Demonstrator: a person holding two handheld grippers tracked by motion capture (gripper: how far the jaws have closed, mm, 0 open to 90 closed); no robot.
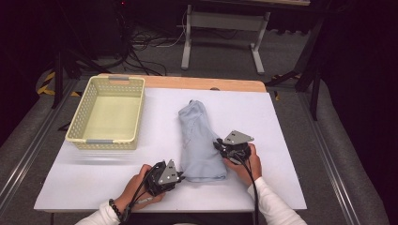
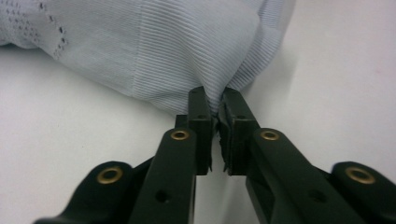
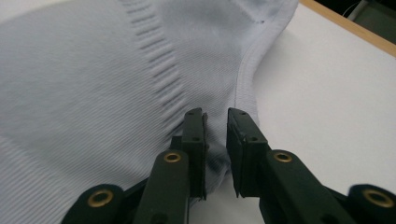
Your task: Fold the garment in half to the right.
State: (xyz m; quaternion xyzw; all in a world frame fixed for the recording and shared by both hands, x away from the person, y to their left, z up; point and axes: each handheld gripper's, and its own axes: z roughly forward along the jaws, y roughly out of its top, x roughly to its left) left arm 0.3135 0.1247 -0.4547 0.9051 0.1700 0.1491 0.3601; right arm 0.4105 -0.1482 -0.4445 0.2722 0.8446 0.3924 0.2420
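Observation:
A light blue ribbed garment lies folded into a long bundle on the white table top, running from mid-table toward the near edge. My left gripper is at its near left corner. In the left gripper view the jaws stand almost together with a fold of the cloth pinched at their tips. My right gripper is at the bundle's right edge. Its jaws stand a little apart, with cloth lying loose in the gap beside the hem.
A pale yellow plastic basket stands at the far left of the table, with nothing in it. The table's wooden far edge runs behind the garment. Cables and a white frame stand on the floor beyond.

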